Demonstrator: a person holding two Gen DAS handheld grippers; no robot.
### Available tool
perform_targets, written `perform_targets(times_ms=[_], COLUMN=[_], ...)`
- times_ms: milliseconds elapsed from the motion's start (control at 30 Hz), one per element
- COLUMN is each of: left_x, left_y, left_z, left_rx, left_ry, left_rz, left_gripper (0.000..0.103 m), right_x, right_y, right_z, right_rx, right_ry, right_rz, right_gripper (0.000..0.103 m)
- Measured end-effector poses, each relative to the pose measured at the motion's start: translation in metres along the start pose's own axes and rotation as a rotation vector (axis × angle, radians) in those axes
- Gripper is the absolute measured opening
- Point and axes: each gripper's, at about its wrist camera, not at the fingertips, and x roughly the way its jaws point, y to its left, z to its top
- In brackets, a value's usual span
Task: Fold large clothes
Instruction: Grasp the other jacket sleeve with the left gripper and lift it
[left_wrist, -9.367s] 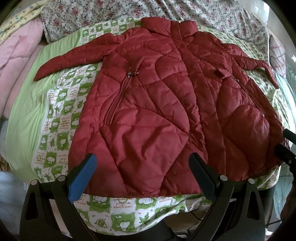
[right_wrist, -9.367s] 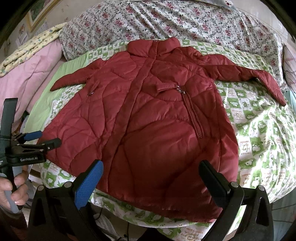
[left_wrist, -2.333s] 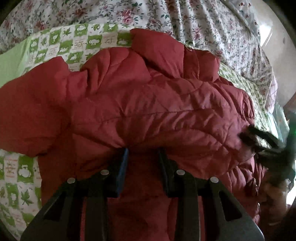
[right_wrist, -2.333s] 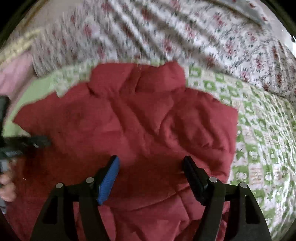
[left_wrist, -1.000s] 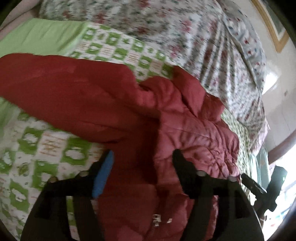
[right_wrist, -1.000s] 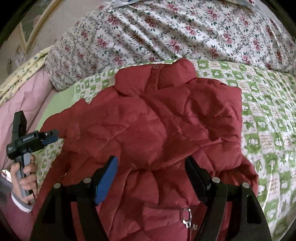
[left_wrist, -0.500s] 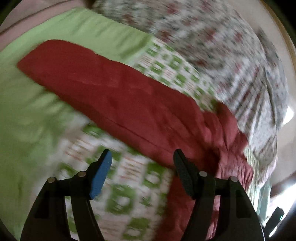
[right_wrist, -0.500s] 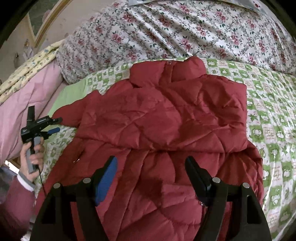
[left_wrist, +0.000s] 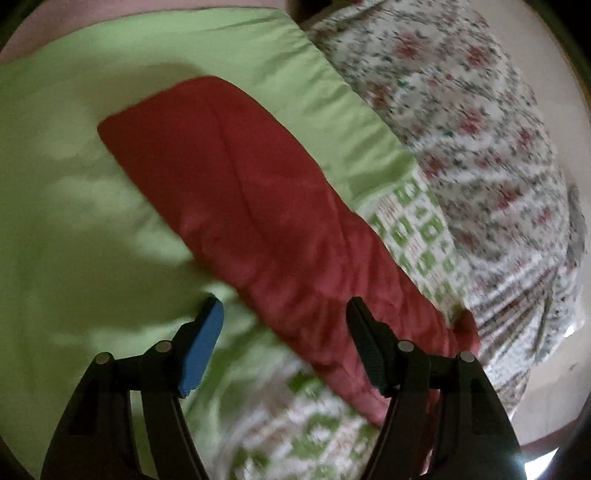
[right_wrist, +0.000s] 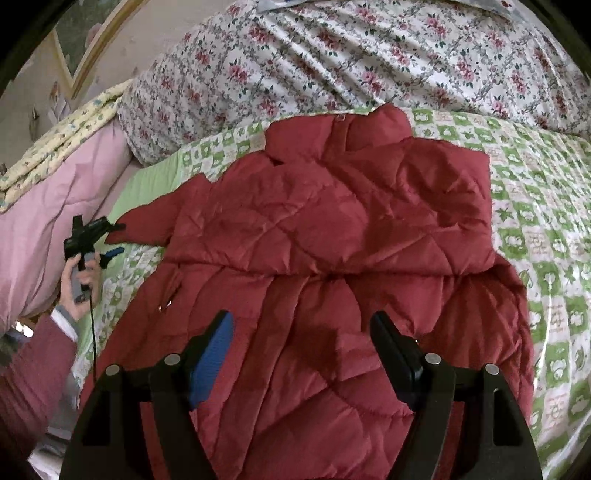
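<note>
Red quilted jacket (right_wrist: 332, 236) lies front-up on the green-and-white patterned bedspread (right_wrist: 535, 206), collar toward 12 o'clock. One side panel is folded across the body, its folded edge running level through the middle of the right wrist view. The jacket's one outstretched sleeve (left_wrist: 258, 221) lies flat toward 9 o'clock, its cuff end resting on the plain green sheet (left_wrist: 74, 221).

Right gripper (right_wrist: 301, 332) hangs above the lower part of the jacket. Its jaws are parted wide, nothing between the pads, no contact with the fabric visible.

Left gripper (left_wrist: 284, 328) is held over the sleeve near its cuff; in the right wrist view it shows at 9 o'clock, in a person's hand (right_wrist: 79, 284) with a dark red cuff below it. Its jaws stand apart, released. The sleeve passes diagonally across the gap between them in the left wrist view, but that picture is blurred and I cannot tell whether either pad touches the cloth.

A floral quilt (right_wrist: 351, 55) is bunched beyond the collar at 12 o'clock. A pink quilt (right_wrist: 55, 206) lies at 9 o'clock, beside the green sheet.
</note>
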Motion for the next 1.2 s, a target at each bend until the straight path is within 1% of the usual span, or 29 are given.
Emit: perform_targets(times_ms=[100,267,333,400,433,500,567,700,833,867,933,1067,1200], left_x=[0.007,0.009,0.007,0.004,0.001,-0.009,-0.019,-0.04,-0.057,-0.061,-0.064,-0.064,-0.059], left_y=[0.004,0.008,0.007,0.002,-0.002,-0.015,-0.03,-0.069,-0.107,-0.12,-0.139,-0.174,-0.195], left_z=[0.011,0.023,0.026,0.026,0.026,0.024,0.021,0.005,-0.022,-0.032,-0.049,-0.087,-0.12], left_rx=[-0.022,-0.023,-0.016,0.013,0.029,0.08,0.122,0.22,0.299,0.323,0.366,0.453,0.484], left_ry=[-0.021,-0.046,-0.054,-0.05,-0.049,-0.063,-0.075,-0.085,-0.072,-0.066,-0.049,-0.01,0.046], left_rz=[0.006,0.026,0.025,0.001,-0.012,-0.025,-0.045,-0.121,-0.228,-0.256,-0.284,-0.319,-0.359], left_gripper=[0.068,0.067,0.048,0.018,0.014,0.009,0.009,0.007,0.007,0.007,0.007,0.007,0.007], right_x=[0.002,0.002,0.001,0.0,-0.001,-0.001,-0.001,-0.002,-0.003,-0.004,-0.006,-0.011,-0.012], right_y=[0.002,0.002,0.001,0.001,0.0,0.0,0.0,0.002,-0.001,-0.003,-0.007,-0.015,-0.026], right_z=[-0.004,-0.007,-0.007,-0.007,-0.006,-0.005,-0.005,-0.004,-0.004,-0.004,-0.005,-0.004,-0.005], right_rx=[-0.007,-0.004,-0.004,-0.005,-0.005,-0.005,-0.008,-0.006,0.004,0.013,0.026,0.054,0.097], right_ry=[0.013,0.022,0.021,0.017,0.015,0.011,0.006,0.002,-0.004,-0.003,-0.006,-0.021,-0.025], right_rz=[-0.003,-0.011,-0.013,-0.012,-0.011,-0.009,-0.012,0.001,0.0,0.002,0.007,0.002,0.013], right_gripper=[0.078,0.078,0.078,0.078,0.078,0.078,0.078,0.078,0.078,0.078,0.078,0.078,0.078])
